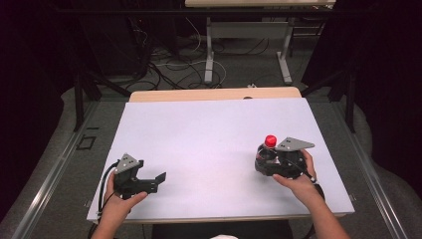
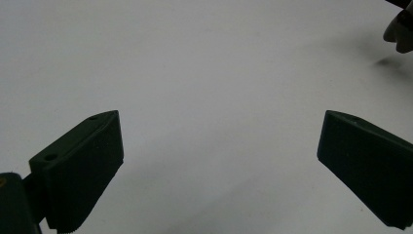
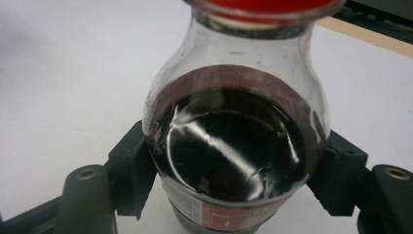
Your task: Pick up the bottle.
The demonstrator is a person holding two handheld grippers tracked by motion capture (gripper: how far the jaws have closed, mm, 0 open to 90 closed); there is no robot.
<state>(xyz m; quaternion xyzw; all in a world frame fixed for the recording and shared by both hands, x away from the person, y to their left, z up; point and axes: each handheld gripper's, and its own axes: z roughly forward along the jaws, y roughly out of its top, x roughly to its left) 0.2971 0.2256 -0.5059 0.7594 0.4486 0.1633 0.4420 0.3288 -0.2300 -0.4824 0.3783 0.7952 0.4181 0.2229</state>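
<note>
Nearest the lens, two forearms are seen entering from the bottom edge. Beyond them, a wide white rectangular table (image 1: 209,144) is spread, presumably as a plain working surface. On its near left, the left gripper (image 1: 158,180) is held low with its jaws spread wide and nothing between them, likely kept ready. At the right, the right gripper (image 1: 263,162) is clamped around a clear glass bottle of dark liquid with a red cap (image 1: 268,149), gripped at the belly and held roughly upright, probably so nothing spills.
</note>
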